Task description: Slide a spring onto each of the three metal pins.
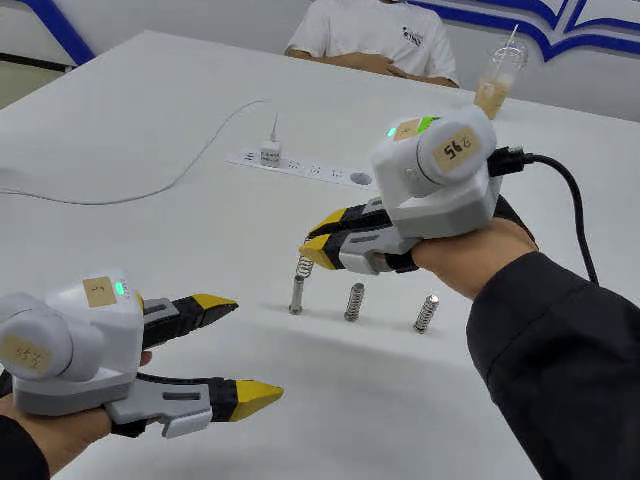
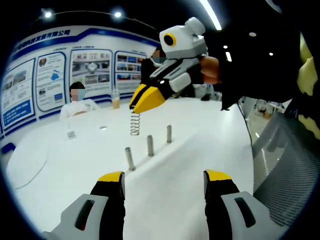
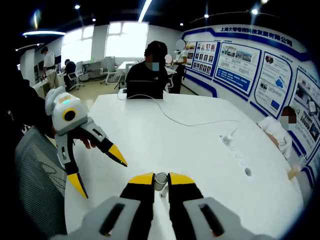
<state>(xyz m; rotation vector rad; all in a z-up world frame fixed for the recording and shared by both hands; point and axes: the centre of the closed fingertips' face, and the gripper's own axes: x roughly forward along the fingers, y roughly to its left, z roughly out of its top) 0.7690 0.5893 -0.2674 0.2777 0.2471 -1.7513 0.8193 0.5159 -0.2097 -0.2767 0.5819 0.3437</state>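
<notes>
Three metal pins stand in a row on the white table (image 1: pixel 150 130). The middle pin (image 1: pixel 354 302) and the right pin (image 1: pixel 427 313) each carry a spring. The left pin (image 1: pixel 297 296) is bare. My right gripper (image 1: pixel 315 250) is shut on a spring (image 1: pixel 304 266), which hangs just above the bare pin. In the right gripper view the spring (image 3: pixel 161 181) sits pinched between the yellow tips. In the left gripper view the held spring (image 2: pixel 135 124) hangs above and slightly behind the bare pin (image 2: pixel 130 159). My left gripper (image 1: pixel 240 350) is open with nothing in it, near the front left.
A white power strip (image 1: pixel 300 167) with a plugged charger and a thin white cable lies beyond the pins. A drink cup with a straw (image 1: pixel 495 85) stands at the far side, in front of a seated person (image 1: pixel 375 35). A black cable (image 1: pixel 575 215) trails from the right gripper.
</notes>
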